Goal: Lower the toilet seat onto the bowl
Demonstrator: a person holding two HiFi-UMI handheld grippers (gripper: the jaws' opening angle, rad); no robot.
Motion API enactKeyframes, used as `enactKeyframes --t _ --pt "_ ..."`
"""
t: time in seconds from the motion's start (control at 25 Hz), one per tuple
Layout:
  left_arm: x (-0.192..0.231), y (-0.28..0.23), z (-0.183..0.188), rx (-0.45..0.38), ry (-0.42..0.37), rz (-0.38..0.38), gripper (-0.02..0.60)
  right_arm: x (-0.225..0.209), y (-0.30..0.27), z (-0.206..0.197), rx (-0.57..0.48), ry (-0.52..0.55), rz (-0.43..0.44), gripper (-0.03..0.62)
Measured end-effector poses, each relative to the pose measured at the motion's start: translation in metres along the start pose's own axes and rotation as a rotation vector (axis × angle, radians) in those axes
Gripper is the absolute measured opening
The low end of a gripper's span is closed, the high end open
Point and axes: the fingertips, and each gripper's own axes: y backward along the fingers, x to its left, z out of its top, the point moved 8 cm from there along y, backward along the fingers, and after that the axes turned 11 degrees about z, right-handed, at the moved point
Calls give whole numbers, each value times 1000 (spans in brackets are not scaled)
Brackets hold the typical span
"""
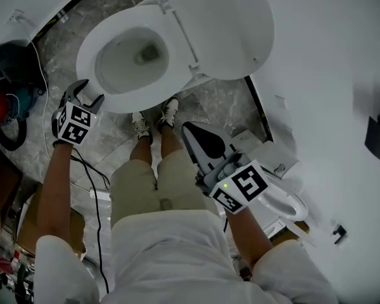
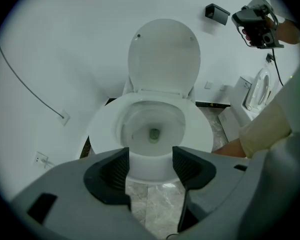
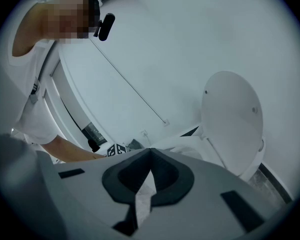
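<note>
Left gripper (image 1: 88,94): spread, empty, just off the bowl's front rim. Right gripper (image 3: 149,151): pressed together on nothing, well apart to the side. Toilet seat (image 2: 164,54): raised behind bowl (image 2: 200,129), long axis upright, underside facing forward. Inside bowl: nothing but the dark drain. Underneath: marble floor (image 1: 221,103).

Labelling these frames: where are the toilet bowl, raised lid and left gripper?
toilet bowl (image 1: 117,62), head view, inner wall.
raised lid (image 2: 164,54), left gripper view, middle of its face.
left gripper (image 1: 88,94), head view, between its fingertips.
</note>
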Motion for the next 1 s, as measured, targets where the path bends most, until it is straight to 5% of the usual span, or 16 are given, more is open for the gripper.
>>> enactKeyframes --t 0.32,1.0 --pt "-4 -31 -30 -25 34 8 262 -8 -24 -22 32 -13 28 -2" --pt "-6 -90 -55 159 94 0 261 -33 -30 -30 46 -41 -10 -2"
